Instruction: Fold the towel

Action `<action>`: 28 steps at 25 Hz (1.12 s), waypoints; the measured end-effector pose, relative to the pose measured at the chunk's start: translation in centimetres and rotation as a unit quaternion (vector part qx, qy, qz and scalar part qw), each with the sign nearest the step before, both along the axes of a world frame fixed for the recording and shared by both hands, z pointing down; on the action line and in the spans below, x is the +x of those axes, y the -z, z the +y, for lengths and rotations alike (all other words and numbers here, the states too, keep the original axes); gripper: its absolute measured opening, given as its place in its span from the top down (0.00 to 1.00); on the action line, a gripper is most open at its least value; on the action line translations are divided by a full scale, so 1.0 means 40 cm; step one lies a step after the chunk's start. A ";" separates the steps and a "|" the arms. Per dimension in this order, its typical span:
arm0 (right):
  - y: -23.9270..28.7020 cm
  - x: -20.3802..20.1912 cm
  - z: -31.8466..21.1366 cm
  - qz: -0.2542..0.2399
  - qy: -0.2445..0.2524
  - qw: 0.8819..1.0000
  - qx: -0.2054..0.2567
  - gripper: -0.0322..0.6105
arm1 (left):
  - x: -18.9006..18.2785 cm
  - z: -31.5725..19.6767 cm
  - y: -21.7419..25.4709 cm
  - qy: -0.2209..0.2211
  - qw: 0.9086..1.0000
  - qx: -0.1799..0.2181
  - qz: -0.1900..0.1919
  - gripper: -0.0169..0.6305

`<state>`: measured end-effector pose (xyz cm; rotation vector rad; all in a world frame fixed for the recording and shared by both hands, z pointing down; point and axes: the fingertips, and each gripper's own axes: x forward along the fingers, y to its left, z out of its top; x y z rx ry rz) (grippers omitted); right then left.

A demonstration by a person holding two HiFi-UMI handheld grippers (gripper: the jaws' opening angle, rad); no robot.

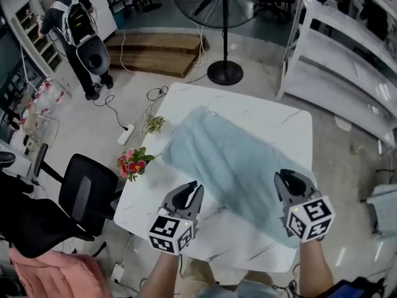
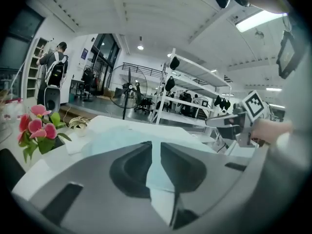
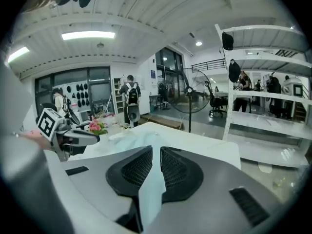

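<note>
A light blue towel point(image 1: 236, 160) lies spread flat and slanted across the white marble table point(image 1: 267, 117). My left gripper point(image 1: 193, 190) hovers over bare tabletop just off the towel's near-left edge. Its jaws point(image 2: 156, 147) stand a narrow slit apart with nothing between them, and the towel point(image 2: 122, 138) shows beyond. My right gripper point(image 1: 286, 177) hangs above the towel's near-right part. It too has only a thin gap between its jaws point(image 3: 156, 152), with no cloth in them. The towel point(image 3: 129, 139) lies ahead of it on the table.
Pink flowers point(image 1: 133, 163) and a small plant point(image 1: 154, 124) sit at the table's left edge. A black office chair point(image 1: 80, 194) stands to the left, a standing fan point(image 1: 224, 73) beyond the table, white shelving point(image 1: 347, 54) at right. A person with a backpack point(image 1: 77, 36) stands far left.
</note>
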<state>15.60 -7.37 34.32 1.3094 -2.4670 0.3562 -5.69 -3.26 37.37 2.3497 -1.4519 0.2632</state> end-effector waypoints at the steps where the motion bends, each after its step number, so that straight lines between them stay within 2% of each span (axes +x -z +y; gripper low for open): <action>1: -0.029 -0.031 -0.006 0.008 -0.007 1.000 -0.010 0.85 | -0.039 -0.032 -0.021 0.002 1.000 -0.010 0.001 0.89; 4: -0.136 -0.094 -0.001 0.032 -0.032 0.998 -0.049 0.86 | -0.109 -0.111 -0.094 -0.010 0.999 -0.035 -0.019 0.91; 8: -0.259 -0.107 0.049 0.069 -0.075 0.989 -0.105 0.86 | -0.116 -0.163 -0.186 -0.050 0.995 -0.067 -0.056 0.91; 10: -0.297 -0.098 0.059 0.095 -0.087 0.984 -0.119 0.86 | -0.115 -0.177 -0.225 -0.060 0.992 -0.090 -0.071 0.92; 15: -0.376 -0.058 0.043 0.117 -0.109 0.975 -0.158 0.86 | -0.123 -0.189 -0.319 -0.072 0.974 -0.165 -0.138 0.96; 17: -0.400 -0.047 0.050 0.125 -0.114 0.970 -0.174 0.86 | -0.130 -0.183 -0.326 -0.082 0.969 -0.183 -0.145 0.96; 22: -0.410 -0.039 0.050 0.110 -0.126 0.967 -0.193 0.86 | -0.183 -0.167 -0.326 -0.095 0.960 -0.206 -0.165 0.96; 28: -0.414 -0.041 0.051 0.101 -0.134 0.965 -0.200 0.86 | -0.220 -0.144 -0.332 -0.102 0.954 -0.216 -0.181 0.96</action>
